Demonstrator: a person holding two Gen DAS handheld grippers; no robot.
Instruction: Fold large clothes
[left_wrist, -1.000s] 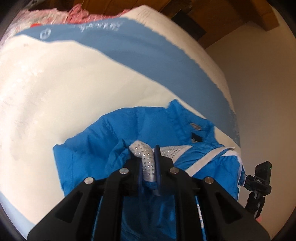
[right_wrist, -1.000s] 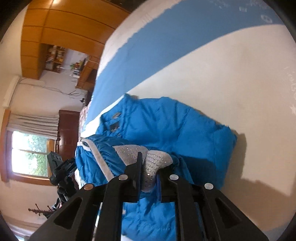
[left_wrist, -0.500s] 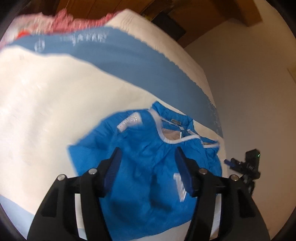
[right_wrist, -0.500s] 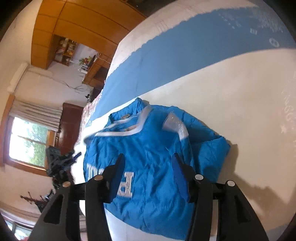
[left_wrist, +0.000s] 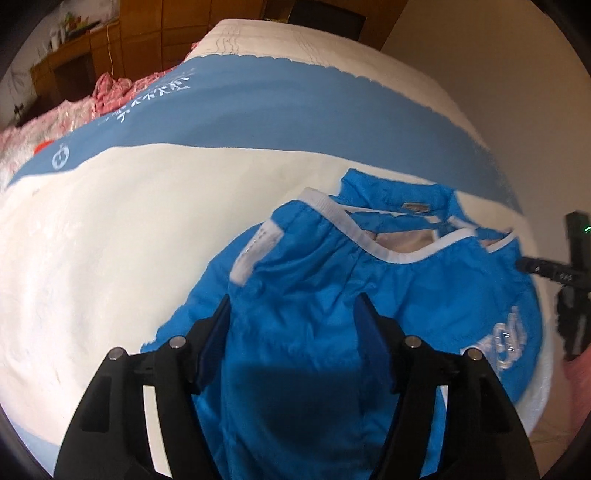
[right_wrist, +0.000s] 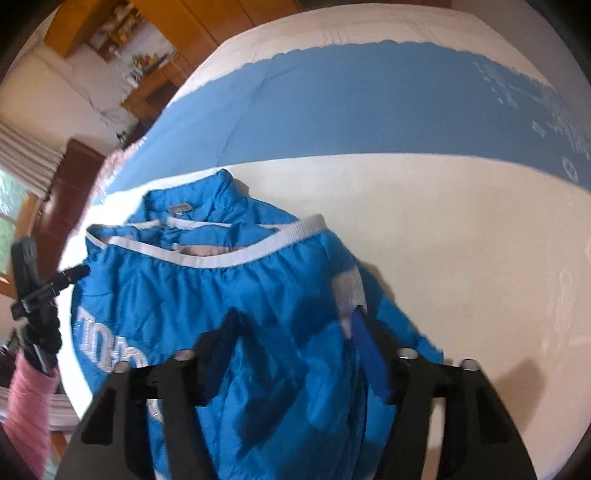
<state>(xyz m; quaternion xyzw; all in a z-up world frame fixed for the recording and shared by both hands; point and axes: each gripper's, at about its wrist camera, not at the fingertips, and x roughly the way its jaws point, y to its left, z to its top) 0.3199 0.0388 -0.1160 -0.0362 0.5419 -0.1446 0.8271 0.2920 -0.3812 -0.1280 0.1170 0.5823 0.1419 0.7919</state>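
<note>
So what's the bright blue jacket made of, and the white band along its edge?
The bright blue jacket looks like thin, puffy nylon or polyester: it has a slight sheen and lots of fine crinkles. The white band on its hem looks like stretchy ribbed knit, matte, with the blue cloth gathered along it. That's a guess from looks alone.

Left claw (left_wrist: 293, 325), right claw (right_wrist: 295, 334) — both agape

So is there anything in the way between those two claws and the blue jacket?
Nothing visible. Both the left claw and the right claw are open just above the blue jacket, which lies on the bed, with only air between.
</note>
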